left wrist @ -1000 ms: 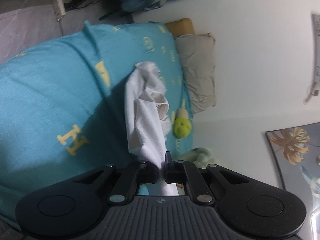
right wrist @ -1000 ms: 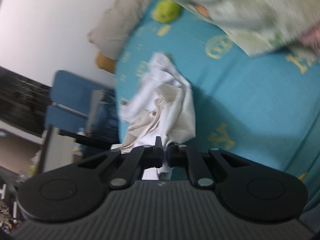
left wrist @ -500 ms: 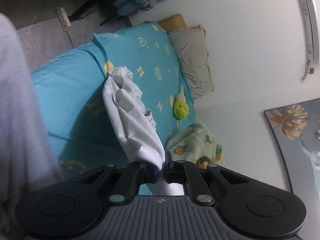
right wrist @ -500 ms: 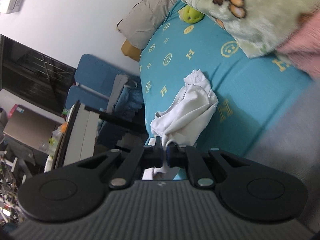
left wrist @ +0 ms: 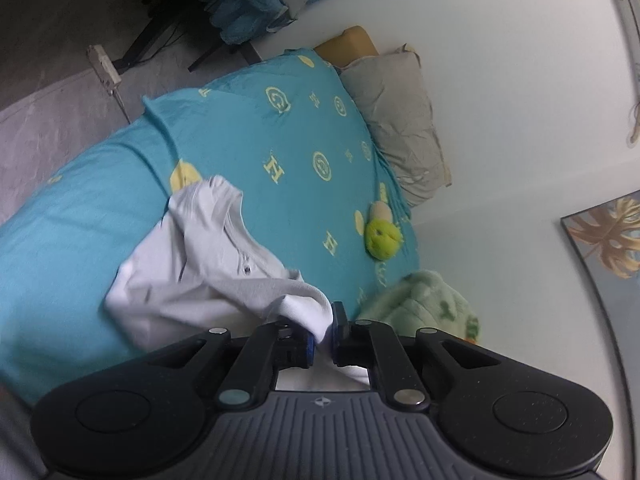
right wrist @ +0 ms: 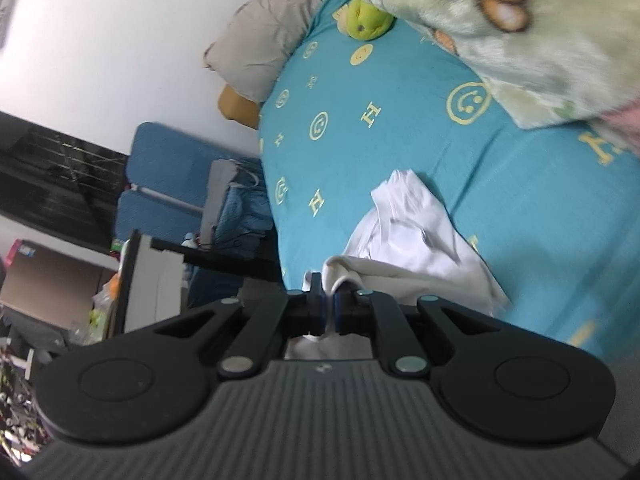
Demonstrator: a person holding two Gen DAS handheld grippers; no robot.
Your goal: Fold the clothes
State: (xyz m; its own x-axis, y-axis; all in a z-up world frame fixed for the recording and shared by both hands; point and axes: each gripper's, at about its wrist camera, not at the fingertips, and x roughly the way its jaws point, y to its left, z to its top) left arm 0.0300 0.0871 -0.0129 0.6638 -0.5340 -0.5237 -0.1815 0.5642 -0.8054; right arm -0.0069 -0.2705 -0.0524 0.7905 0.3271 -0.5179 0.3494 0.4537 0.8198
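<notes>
A white shirt with a buttoned placket lies crumpled on the teal bed sheet near the bed's edge. My left gripper is shut on a bunched edge of the shirt. In the right wrist view the same white shirt spreads over the teal sheet, and my right gripper is shut on another edge of it. Both grippers hold the cloth low, close to the bed, and the far end of the shirt rests on the sheet.
A grey pillow and a yellow-green plush toy lie at the head of the bed by the white wall. A green patterned blanket is heaped on one side. A blue chair with clothes stands beside the bed.
Both grippers have come down toward the bed with the shirt. The shirt hung stretched between them before; now it has slackened and spreads on the sheet.
</notes>
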